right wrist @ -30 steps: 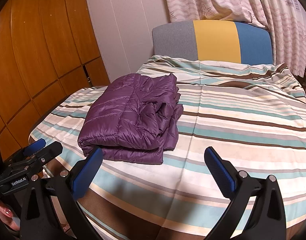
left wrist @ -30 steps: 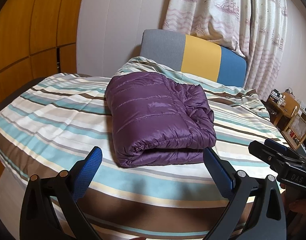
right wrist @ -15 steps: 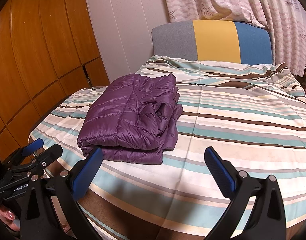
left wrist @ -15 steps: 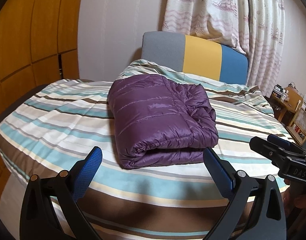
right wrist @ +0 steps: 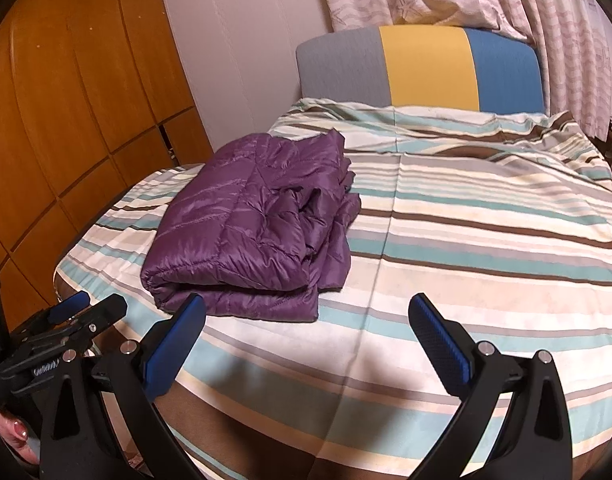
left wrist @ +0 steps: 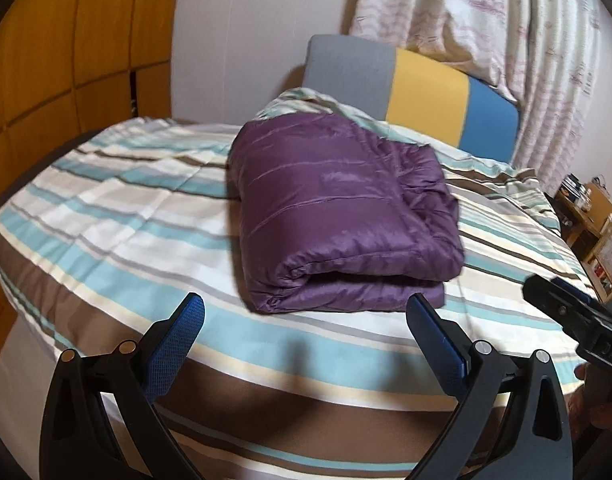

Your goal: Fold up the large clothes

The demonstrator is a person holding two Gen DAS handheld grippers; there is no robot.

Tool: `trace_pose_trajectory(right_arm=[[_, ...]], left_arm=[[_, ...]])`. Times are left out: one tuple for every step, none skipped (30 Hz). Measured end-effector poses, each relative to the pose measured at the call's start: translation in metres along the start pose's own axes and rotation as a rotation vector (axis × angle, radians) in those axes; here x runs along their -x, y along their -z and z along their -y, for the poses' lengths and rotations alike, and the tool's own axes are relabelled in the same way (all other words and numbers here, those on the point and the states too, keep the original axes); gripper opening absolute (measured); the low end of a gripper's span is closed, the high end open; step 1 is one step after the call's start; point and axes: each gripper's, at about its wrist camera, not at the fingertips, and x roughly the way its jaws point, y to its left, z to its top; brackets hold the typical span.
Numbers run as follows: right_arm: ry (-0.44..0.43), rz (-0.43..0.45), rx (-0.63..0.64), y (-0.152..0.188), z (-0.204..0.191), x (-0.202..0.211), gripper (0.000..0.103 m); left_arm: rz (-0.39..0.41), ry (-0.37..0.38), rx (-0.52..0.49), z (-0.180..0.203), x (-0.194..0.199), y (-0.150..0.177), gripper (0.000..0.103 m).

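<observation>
A purple quilted down jacket (left wrist: pixel 342 216) lies folded into a thick rectangle on the striped bed (left wrist: pixel 117 216); it also shows in the right wrist view (right wrist: pixel 253 228). My left gripper (left wrist: pixel 306 312) is open and empty, held just in front of the jacket's near fold. My right gripper (right wrist: pixel 306 312) is open and empty, to the right of the jacket above the bedspread (right wrist: pixel 486 240). The right gripper shows at the right edge of the left wrist view (left wrist: pixel 562 312). The left gripper shows at the lower left of the right wrist view (right wrist: pixel 77 312).
A grey, yellow and blue headboard (right wrist: pixel 422 68) stands at the bed's far end below patterned curtains (left wrist: pixel 486 24). Wooden wardrobe panels (right wrist: pixel 65 100) line the left side. A small wooden shelf unit (left wrist: pixel 594 220) with items stands to the right of the bed.
The left wrist view has shifted: the jacket sits further right and slightly larger, so the left gripper moved a little left and closer. The right gripper barely moved. Both stay open.
</observation>
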Motion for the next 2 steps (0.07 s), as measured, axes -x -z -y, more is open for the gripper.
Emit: trace_pose_trajectory(right_arm=[[0.002,-0.007,-0.004,0.0003,0.0021,-0.0029,0.101],[0.008,-0.015,-0.010,0.0007,0.0051,-0.0070,0.101]], left_arm=[[-0.006,-0.010,0.019,-0.0040,-0.0034,-0.0007,0.100],[-0.008,-0.011,0.029,-0.0066,-0.0061,-0.0012,0.100]])
